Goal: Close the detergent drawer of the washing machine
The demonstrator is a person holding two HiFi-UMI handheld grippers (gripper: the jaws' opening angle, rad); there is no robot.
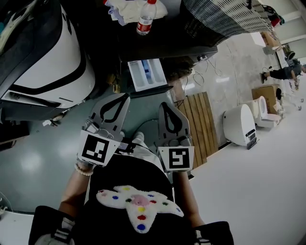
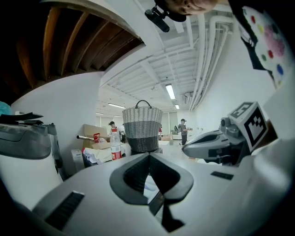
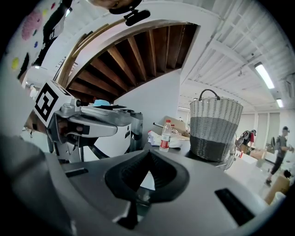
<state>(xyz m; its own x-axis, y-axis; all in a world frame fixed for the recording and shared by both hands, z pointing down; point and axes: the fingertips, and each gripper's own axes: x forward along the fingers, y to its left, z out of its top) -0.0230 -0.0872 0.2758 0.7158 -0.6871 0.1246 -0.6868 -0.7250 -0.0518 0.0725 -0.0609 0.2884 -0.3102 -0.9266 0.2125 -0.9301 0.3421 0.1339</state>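
The dark washing machine (image 1: 181,45) fills the top of the head view, and its white rectangular detergent drawer (image 1: 147,74) stands pulled out from the machine's front, with its divided compartments open to view. The grey two-jaw left gripper (image 1: 125,97) is in front of the machine, its tip just short of the drawer's near left corner and not touching it. In the left gripper view its jaws are pressed together with nothing between them (image 2: 149,156). The grey two-jaw right gripper (image 1: 165,105) is beside the left one, in front of the machine. It points at the drawer's near right corner and is also clear of it. In the right gripper view its jaws likewise meet on nothing (image 3: 148,154). Each gripper carries a cube with black-and-white square markers at its rear. On top of the machine stand a clear plastic bottle with a red cap and red label (image 1: 146,19), a heap of white cloth (image 1: 129,9) and a woven basket with a white upper band and a grey lower band (image 2: 143,129). To the left of the machine stands a large rounded white appliance with dark trim (image 1: 43,62). To the machine's right, a slatted wooden pallet (image 1: 198,124) lies on the floor.
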